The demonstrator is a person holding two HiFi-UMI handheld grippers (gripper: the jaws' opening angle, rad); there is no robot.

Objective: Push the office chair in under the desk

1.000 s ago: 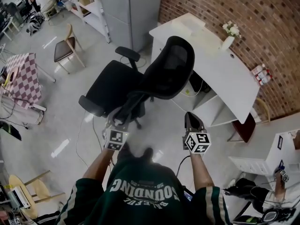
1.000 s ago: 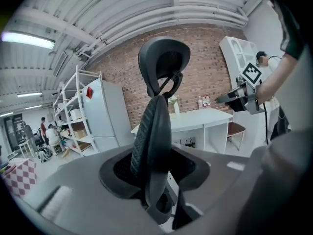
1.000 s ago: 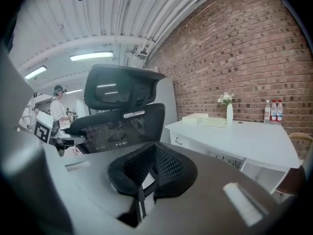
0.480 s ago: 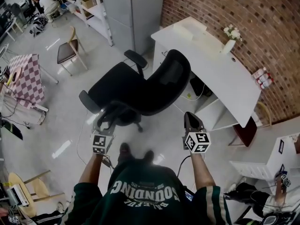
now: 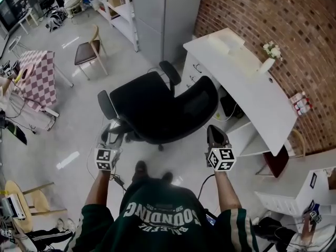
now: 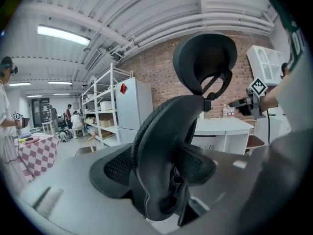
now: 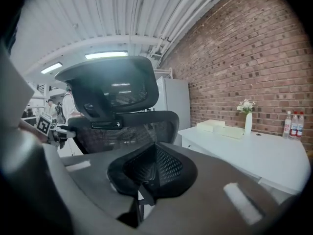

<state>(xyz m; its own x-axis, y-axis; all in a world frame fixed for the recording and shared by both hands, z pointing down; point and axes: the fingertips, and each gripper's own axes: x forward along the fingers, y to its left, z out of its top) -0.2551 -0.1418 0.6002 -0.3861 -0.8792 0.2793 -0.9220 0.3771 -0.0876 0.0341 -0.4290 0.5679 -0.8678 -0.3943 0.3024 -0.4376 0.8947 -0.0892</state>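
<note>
The black mesh office chair (image 5: 152,109) stands on the floor just left of the white desk (image 5: 247,83), seat toward the shelves, backrest toward me. My left gripper (image 5: 109,136) hangs by the chair's left armrest (image 5: 105,105); its jaws are opening and grip nothing. In the left gripper view the chair (image 6: 161,146) fills the middle, seen edge-on, with no pad touching it. My right gripper (image 5: 214,132) is shut and empty, just below the backrest's right edge. The right gripper view shows the chair's headrest (image 7: 110,89) ahead and the desk (image 7: 254,155) to the right.
A red brick wall (image 5: 273,14) runs behind the desk, which carries a vase of flowers (image 5: 269,59) and bottles (image 5: 299,101). A grey cabinet (image 5: 165,14), white shelving (image 5: 118,4), a wooden chair (image 5: 86,51) and a checkered table (image 5: 34,80) stand behind and left. A person (image 6: 6,111) stands at far left.
The left gripper has let go of the chair's back frame and drawn back to the left, jaws spreading. The chair has swung round and rolled toward the desk. The right gripper stays put.
</note>
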